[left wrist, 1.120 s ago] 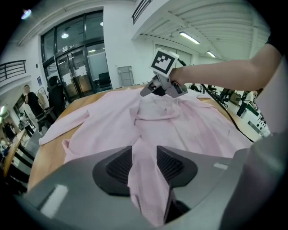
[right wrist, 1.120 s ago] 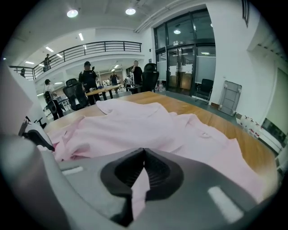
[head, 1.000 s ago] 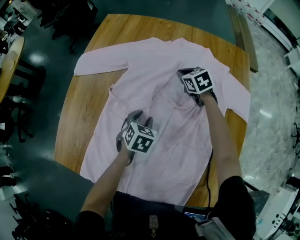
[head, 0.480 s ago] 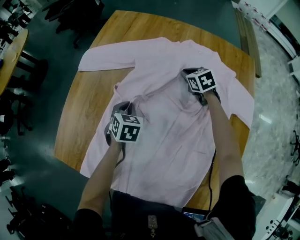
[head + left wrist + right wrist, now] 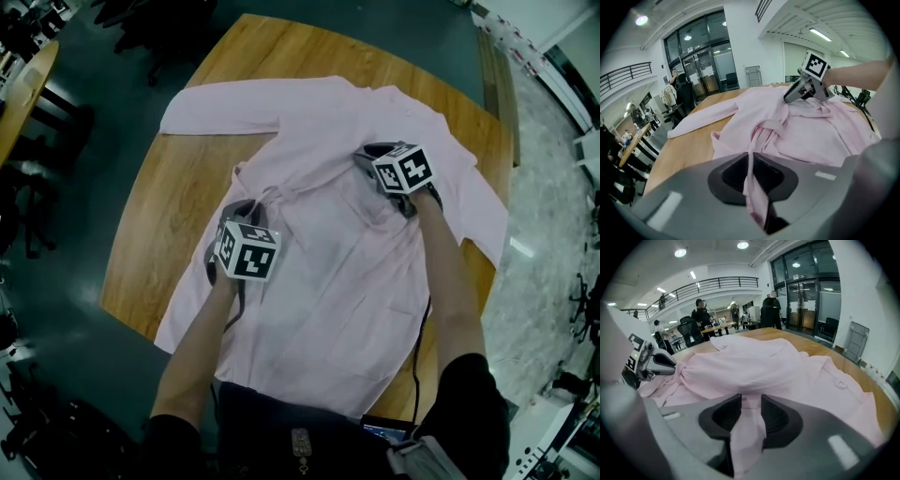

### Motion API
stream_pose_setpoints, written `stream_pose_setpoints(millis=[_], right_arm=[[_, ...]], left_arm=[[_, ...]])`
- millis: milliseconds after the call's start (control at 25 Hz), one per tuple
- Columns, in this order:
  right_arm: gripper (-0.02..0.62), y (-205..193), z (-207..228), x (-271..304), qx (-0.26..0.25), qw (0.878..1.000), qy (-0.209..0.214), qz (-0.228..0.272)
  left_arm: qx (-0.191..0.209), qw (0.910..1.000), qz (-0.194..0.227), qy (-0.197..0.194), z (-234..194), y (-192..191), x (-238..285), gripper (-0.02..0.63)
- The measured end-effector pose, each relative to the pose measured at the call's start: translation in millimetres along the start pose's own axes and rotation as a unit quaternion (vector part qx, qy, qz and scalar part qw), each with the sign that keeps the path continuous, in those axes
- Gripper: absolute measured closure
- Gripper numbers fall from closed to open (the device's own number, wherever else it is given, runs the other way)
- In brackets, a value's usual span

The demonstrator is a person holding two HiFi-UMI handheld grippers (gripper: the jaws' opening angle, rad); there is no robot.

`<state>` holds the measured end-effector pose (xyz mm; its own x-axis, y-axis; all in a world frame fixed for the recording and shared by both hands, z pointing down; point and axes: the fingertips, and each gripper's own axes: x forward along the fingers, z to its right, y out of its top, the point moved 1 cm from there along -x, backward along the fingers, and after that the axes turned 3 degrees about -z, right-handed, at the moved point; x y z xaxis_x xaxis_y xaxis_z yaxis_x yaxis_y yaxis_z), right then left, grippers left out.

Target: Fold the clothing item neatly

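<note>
A pink long-sleeved shirt lies spread across the wooden table, collar far, hem at the near edge. My left gripper is at the shirt's left-middle. Its jaws have just been closing and easing slightly, and they are shut on a thin gathered fold of the shirt, seen between them in the left gripper view. My right gripper rests near the chest and collar. Its jaws have just been opening, and a loose strip of the shirt still lies between them.
The left sleeve stretches toward the table's far left and the right sleeve hangs at the right edge. A black cable runs along my right arm. Chairs and another table stand at the left. People stand far off.
My left gripper moved left over the shirt, shut on a fold and drew it into a bunch. The right gripper stayed near the chest and its jaws spread apart.
</note>
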<state>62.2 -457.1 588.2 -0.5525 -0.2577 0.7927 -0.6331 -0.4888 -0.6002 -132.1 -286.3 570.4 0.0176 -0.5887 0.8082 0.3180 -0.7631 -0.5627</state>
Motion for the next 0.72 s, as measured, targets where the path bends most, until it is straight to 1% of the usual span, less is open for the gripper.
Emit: stream_pose_setpoints(millis=[120,160,200,240,360,480,600,720], right_arm=[[0.481,-3.8,-1.1,3.4,-0.021,1.0,-0.009,-0.017],[0.51,-3.8,-1.0,2.6,-0.027,0.999,-0.011,-0.022],[0.554,-4.0,-1.3,1.2,-0.032,0.999,-0.013,-0.026],[0.573,-4.5,-2.1,-0.6,-0.037,0.999,-0.013,-0.028],[0.578,-3.9,-3.5,-12.7,-0.031,0.999,-0.011,-0.018],[0.578,-2.0,2.5,-34.1,-0.018,1.0,-0.019,-0.004],[0.578,-3.6,14.0,-54.2,-0.008,1.0,-0.03,0.001],[0.578,-7.4,23.3,-70.3,0.005,0.999,-0.034,-0.001]], left_arm=[[-0.001,0.9999,0.005,-0.009,5.0,-1.0,-5.7,0.558],[0.0,0.9999,0.007,-0.012,7.0,-0.9,-7.9,0.556],[0.003,0.9999,0.009,-0.014,9.1,-1.1,-10.1,0.555],[0.008,0.9998,0.011,-0.016,11.3,-1.5,-12.1,0.555],[0.02,0.9994,0.017,-0.022,17.3,-1.8,-20.6,0.554],[0.027,0.9988,0.026,-0.03,23.9,0.9,-35.1,0.554],[0.037,0.9981,0.03,-0.039,33.2,2.3,-48.9,0.554],[0.044,0.9976,0.025,-0.046,43.0,0.3,-54.9,0.554]])
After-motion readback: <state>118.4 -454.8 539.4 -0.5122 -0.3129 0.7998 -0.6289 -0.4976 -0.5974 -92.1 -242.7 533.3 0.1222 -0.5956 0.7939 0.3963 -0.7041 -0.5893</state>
